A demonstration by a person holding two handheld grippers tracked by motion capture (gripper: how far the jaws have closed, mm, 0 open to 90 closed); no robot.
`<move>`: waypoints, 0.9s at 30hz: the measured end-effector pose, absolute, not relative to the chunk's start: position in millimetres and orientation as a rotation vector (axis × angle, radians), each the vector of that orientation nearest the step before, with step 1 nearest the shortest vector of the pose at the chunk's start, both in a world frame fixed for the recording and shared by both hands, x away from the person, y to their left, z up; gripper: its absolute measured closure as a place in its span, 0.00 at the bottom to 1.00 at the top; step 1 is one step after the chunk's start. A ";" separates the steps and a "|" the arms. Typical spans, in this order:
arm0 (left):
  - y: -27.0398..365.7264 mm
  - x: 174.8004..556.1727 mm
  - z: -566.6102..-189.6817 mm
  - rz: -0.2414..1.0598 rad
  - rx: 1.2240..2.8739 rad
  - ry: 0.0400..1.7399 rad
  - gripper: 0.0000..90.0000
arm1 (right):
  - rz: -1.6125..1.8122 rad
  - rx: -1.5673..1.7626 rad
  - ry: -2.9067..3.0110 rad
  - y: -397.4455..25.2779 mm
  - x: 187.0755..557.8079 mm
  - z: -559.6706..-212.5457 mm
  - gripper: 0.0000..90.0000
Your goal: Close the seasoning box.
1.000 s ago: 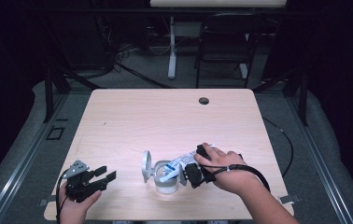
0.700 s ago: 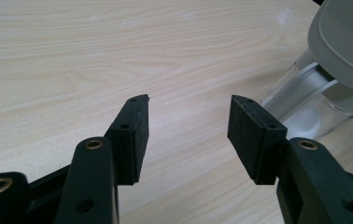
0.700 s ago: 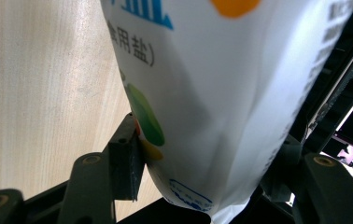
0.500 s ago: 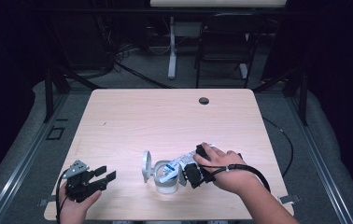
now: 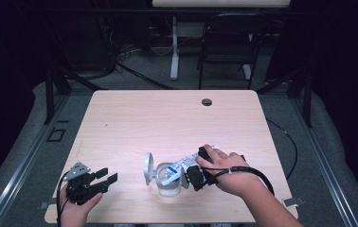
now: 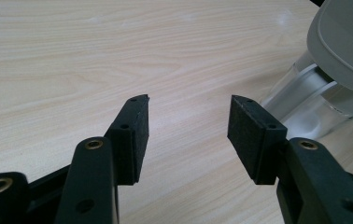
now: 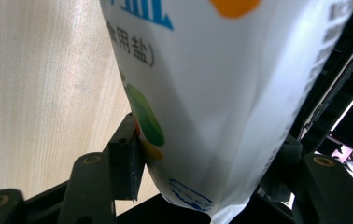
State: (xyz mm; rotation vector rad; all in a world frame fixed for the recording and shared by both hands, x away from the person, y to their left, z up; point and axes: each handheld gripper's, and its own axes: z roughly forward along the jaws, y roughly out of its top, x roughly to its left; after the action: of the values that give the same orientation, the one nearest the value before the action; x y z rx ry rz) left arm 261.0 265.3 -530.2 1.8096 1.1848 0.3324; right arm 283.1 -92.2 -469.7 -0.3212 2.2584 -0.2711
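Between my right jaws [image 7: 202, 154]: white salt bag [image 7: 221, 93], squeezed tight, tipped over clear jar [image 5: 168, 182] just ahead. Jar lid [image 5: 147, 168] flipped up. Pouring step, I think. Next: tilt bag more, keep mouth over jar. Left jaws [image 6: 187, 133] wide apart, holding nothing, jar off to their right.

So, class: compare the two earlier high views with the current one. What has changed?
Nothing visibly changed. The right gripper stays shut on the bag, tipped over the open jar; the left gripper rests open near the table edge.
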 end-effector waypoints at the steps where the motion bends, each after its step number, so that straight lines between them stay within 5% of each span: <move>1: 265.4 260.9 -530.2 0.332 1.810 1.185 0.54 | -0.271 -0.321 2.258 -92.2 283.1 -469.7 0.48; 27: 266.0 261.0 -530.0 0.329 1.815 1.188 0.54 | -0.278 -0.333 2.252 -91.4 282.9 -469.9 0.48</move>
State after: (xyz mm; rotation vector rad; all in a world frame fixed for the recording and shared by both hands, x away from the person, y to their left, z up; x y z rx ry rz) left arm 261.0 266.0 -530.0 1.8145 1.1885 0.3290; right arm 282.9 -91.4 -469.9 -0.3329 2.2521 -0.2778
